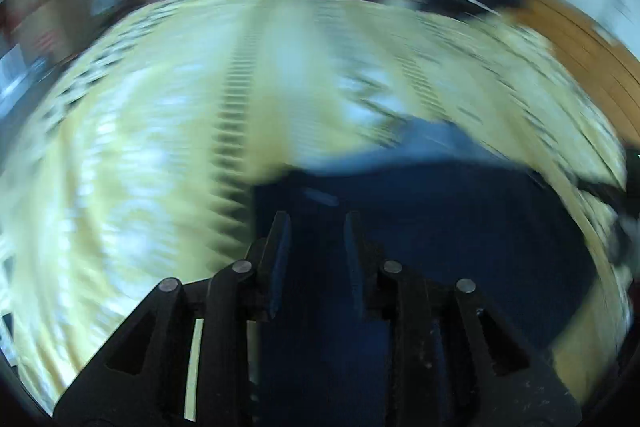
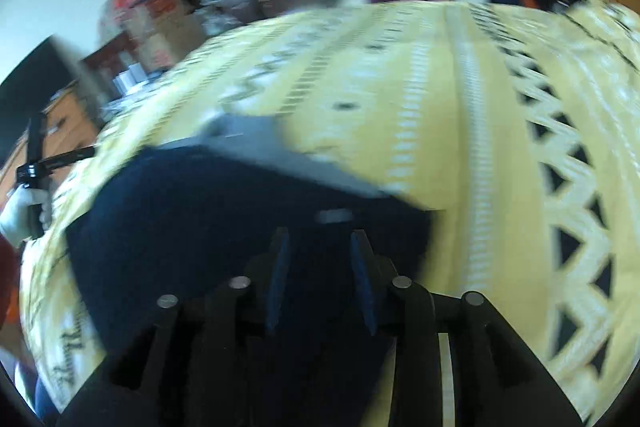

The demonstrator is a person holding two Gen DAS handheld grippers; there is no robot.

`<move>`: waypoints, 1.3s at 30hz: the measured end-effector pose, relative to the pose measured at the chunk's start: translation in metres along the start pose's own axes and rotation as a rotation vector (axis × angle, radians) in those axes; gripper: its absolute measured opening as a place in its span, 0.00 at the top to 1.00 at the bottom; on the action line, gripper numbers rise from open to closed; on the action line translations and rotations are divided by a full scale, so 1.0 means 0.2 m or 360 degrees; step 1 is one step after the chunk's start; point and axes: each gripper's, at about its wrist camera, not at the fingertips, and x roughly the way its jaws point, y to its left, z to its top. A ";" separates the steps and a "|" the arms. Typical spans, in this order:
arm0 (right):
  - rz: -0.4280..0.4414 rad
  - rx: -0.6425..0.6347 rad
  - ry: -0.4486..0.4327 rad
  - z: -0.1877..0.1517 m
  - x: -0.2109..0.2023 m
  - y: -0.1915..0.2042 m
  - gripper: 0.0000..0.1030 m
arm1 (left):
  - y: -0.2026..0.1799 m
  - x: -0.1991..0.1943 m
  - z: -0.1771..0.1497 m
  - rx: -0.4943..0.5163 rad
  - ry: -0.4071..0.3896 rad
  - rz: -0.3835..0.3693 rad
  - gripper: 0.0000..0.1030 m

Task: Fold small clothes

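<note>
- The yellow patterned cloth (image 2: 460, 131) filled the frame middle.
- Both my tongs, left gripper (image 1: 317, 227) and right gripper (image 2: 320, 247), hung open, empty, over the dark blue garment (image 1: 460, 227), low in frame.
- I thought gripping matching corners evenly would fold it neatly.

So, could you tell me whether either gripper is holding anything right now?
Apparently not: the left gripper and right gripper are both open over the navy garment, with nothing visibly pinched, though blur limits certainty.
</note>
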 end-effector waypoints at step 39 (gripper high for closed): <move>-0.0185 -0.0125 0.0253 -0.67 -0.37 0.28 0.52 | 0.17 -0.25 -0.83 -0.1011 -0.0037 -0.0243 0.68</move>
